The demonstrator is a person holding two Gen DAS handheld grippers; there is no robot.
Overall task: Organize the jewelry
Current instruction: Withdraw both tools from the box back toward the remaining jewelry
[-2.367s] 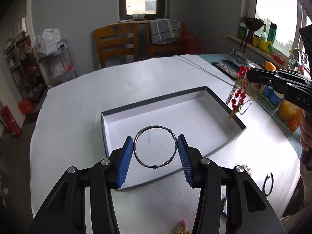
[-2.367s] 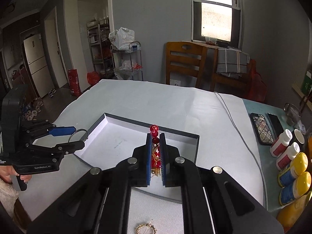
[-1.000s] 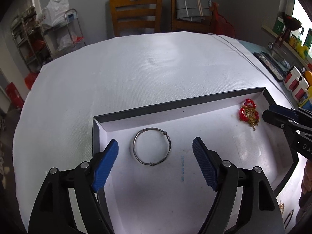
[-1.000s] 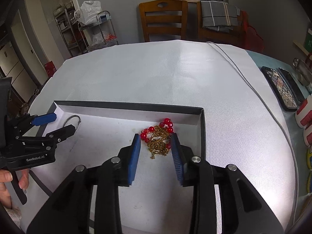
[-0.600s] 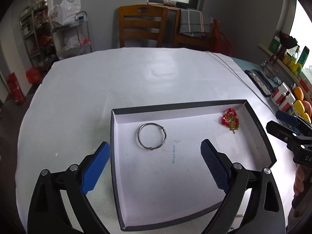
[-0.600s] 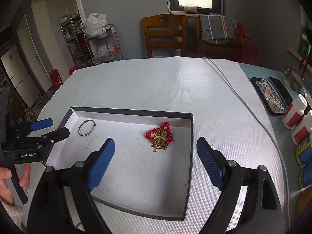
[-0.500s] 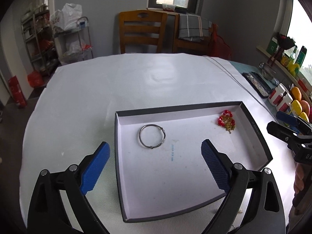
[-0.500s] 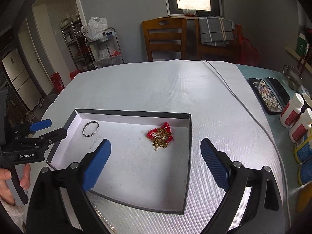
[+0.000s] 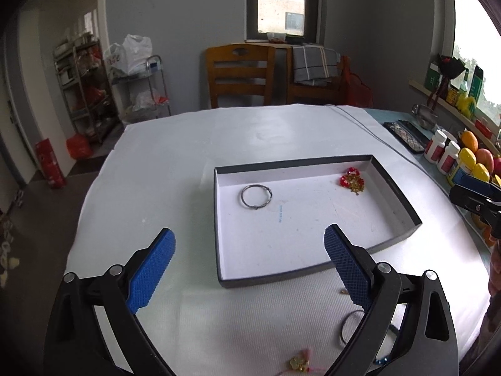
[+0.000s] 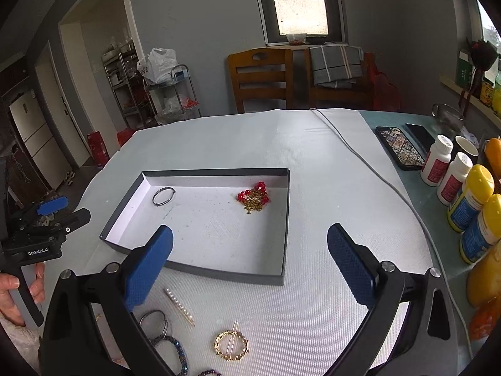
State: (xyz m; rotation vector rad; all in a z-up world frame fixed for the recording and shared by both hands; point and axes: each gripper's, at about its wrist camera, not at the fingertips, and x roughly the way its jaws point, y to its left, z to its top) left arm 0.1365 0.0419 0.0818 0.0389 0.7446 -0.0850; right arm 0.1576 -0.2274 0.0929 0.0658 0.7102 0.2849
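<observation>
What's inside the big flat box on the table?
Inside the box lie a silver ring bangle near one corner and a red bead and gold chain piece near another. The white floor between them shows bare; nothing covers it.

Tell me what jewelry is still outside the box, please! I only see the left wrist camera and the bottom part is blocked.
Observer: A pearl hair clip lies on the white cloth, just in front of the box's near wall.
Operator: Ooh! Anything gold?
Observer: Yes, a round gold brooch with a pin across it, nearer the camera than the clip.
Operator: Any bracelets?
Observer: A dark beaded bracelet lies left of the brooch, running off the bottom of the picture.
</observation>
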